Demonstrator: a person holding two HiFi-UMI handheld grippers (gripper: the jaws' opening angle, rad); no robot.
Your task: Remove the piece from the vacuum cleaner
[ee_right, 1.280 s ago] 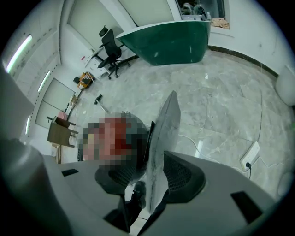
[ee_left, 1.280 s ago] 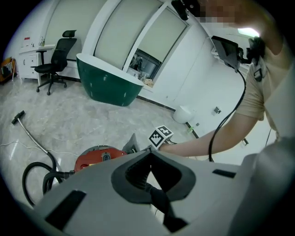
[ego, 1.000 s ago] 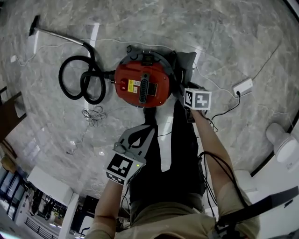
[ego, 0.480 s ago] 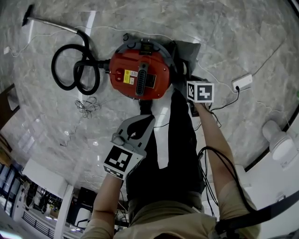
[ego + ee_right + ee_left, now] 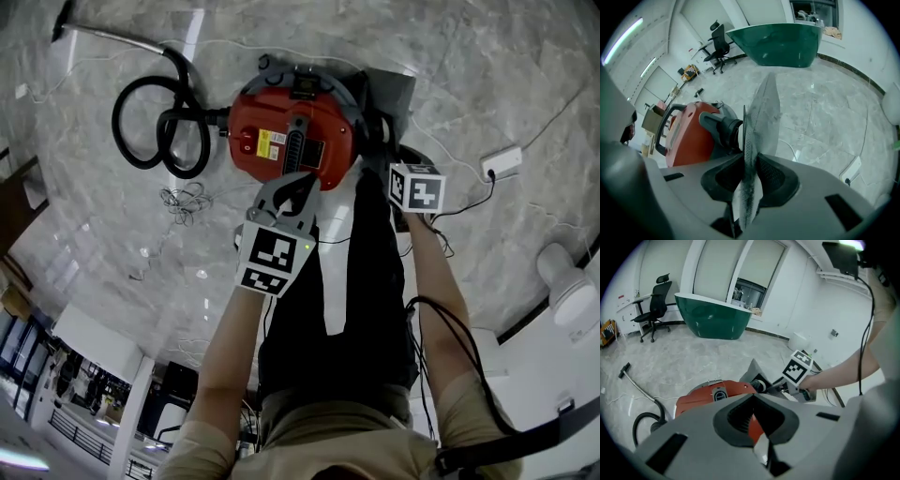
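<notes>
Piece [image 5: 761, 117], a grey cloth flap, hangs at the vacuum's [image 5: 292, 141] black outlet [image 5: 719, 129], pinched flat in the right gripper [image 5: 750, 157], whose jaws have just been closing. I'd pull straight off the outlet, with the left gripper [image 5: 753, 398], shut and empty, steadying the red body. That left one has dropped from over the legs [image 5: 356, 281] to the vacuum.

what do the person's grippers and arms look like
The left gripper and right gripper are grey moulded shells with black ribbed pads, each carrying a white cube printed with black square markers. The person wears short tan sleeves; a black cable runs along the right arm.
</notes>
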